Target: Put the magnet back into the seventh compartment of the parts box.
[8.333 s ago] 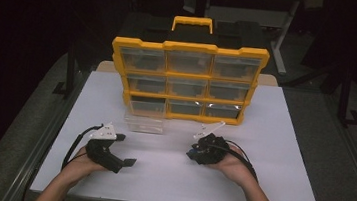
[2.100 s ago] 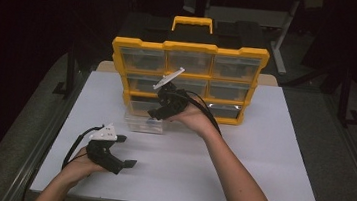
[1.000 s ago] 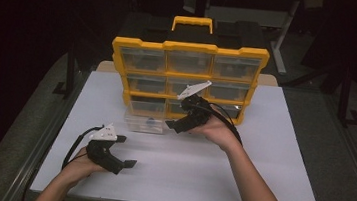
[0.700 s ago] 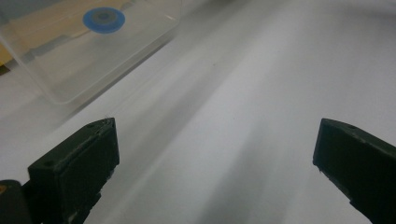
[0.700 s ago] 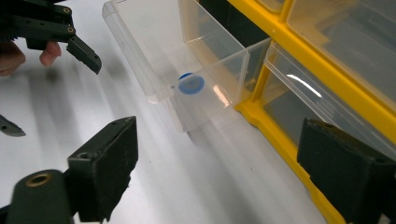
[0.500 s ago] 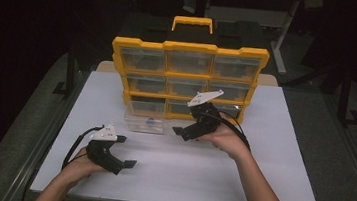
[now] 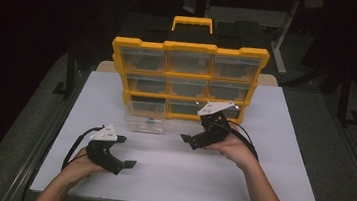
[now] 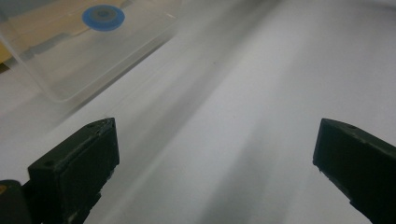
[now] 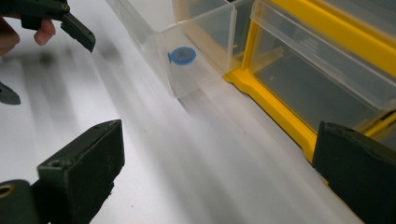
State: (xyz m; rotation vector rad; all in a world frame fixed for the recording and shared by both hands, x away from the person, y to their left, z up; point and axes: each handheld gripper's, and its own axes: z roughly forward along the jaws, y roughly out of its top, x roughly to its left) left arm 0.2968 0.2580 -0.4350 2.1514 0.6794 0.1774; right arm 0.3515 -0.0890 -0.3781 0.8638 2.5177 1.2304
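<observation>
High view: yellow parts organizer [image 7: 188,76] with nine clear drawers stands upright near the far edge of the white worktop [image 7: 270,160], carry handle on top. One clear drawer [image 7: 145,121] is pulled out and sits on the worktop just in front of the organizer's lower left corner.

Right gripper view adds detail: a small blue disc [image 9: 182,55] lies inside that drawer, seen through its wall; the drawer stands close beside the organizer's yellow frame. The left gripper view shows the same disc [image 8: 103,17] through the drawer wall.

Left hand-held gripper [image 7: 123,151] rests near the near-left corner of the worktop, jaws wide apart, nothing between them. Right hand-held gripper [image 7: 188,139] is held mid-worktop, right of the drawer and apart from it, jaws spread, empty.

No object lies between either hand-held gripper and the drawer.
</observation>
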